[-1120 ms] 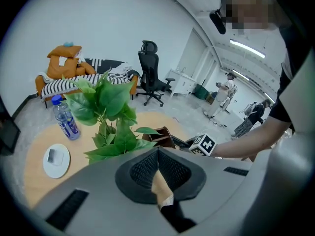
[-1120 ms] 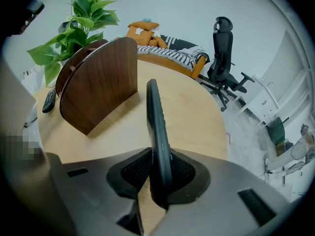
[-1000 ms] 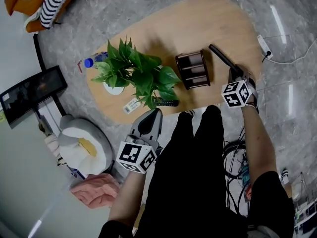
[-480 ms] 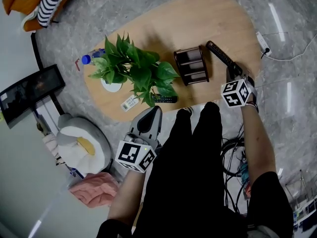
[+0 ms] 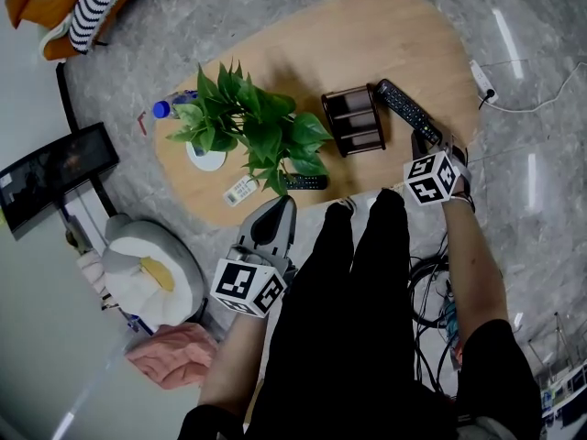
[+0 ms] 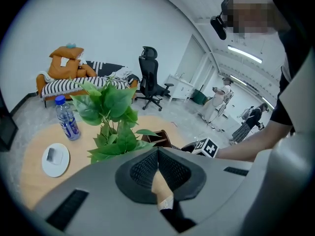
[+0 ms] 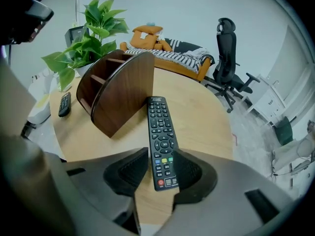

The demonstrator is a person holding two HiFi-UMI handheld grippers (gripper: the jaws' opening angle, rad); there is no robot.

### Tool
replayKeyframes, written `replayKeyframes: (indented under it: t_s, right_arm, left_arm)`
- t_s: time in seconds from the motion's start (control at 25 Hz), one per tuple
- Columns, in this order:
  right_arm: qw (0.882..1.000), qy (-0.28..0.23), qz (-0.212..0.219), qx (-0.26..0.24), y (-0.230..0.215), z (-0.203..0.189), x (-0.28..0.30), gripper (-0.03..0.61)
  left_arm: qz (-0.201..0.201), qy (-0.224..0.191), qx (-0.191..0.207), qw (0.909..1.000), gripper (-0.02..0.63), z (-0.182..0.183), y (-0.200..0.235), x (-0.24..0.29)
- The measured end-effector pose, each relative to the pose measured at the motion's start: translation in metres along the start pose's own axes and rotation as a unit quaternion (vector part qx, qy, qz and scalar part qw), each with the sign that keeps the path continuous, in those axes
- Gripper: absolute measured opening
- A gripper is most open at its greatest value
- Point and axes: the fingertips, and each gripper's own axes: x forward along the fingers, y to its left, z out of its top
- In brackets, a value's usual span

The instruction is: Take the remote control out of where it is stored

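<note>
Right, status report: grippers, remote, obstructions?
Left gripper shut, empty. Right gripper just opening, long black remote control between jaws, flat on oval wooden table. Nothing blocking.

- Here's the long black remote control (image 7: pixel 160 141): matt plastic shell, rubbery-looking buttons, a few of them coloured.
- Beside it, the curved dark-brown wooden holder (image 7: pixel 123 90): smooth wood with a soft satin sheen.
- Under both, the oval light wooden table (image 7: pixel 202 117): pale top, smooth and matt.
- My left claw (image 6: pixel 158 156): matt pale-grey plastic shell. Its pads (image 6: pixel 141 171) are black, finely cross-hatched and rubbery-looking.
- The grey stone-patterned floor (image 5: pixel 275 7): polished, mirroring the ceiling lights.
- The clear plastic bottle (image 6: pixel 66 122) looks glossy, and the green plant leaves (image 6: pixel 110 100) look smooth and waxy.
</note>
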Motion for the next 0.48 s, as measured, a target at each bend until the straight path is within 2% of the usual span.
replayKeyframes:
  t_s: [0.28, 0.48]
  right_arm:
    - [1.0, -0.013, -0.015, 0.003, 0.0, 0.016, -0.029, 0.14]
    - [0.999, -0.033, -0.02, 0.017, 0.004, 0.039, -0.056, 0.137]
  left_arm:
    - [-0.016, -0.012, 0.014, 0.9997, 0.008, 0.009, 0.0, -0.013]
    - [-0.018, -0.019, 0.041, 0.9988, 0.008, 0.021, 0.007, -0.026]
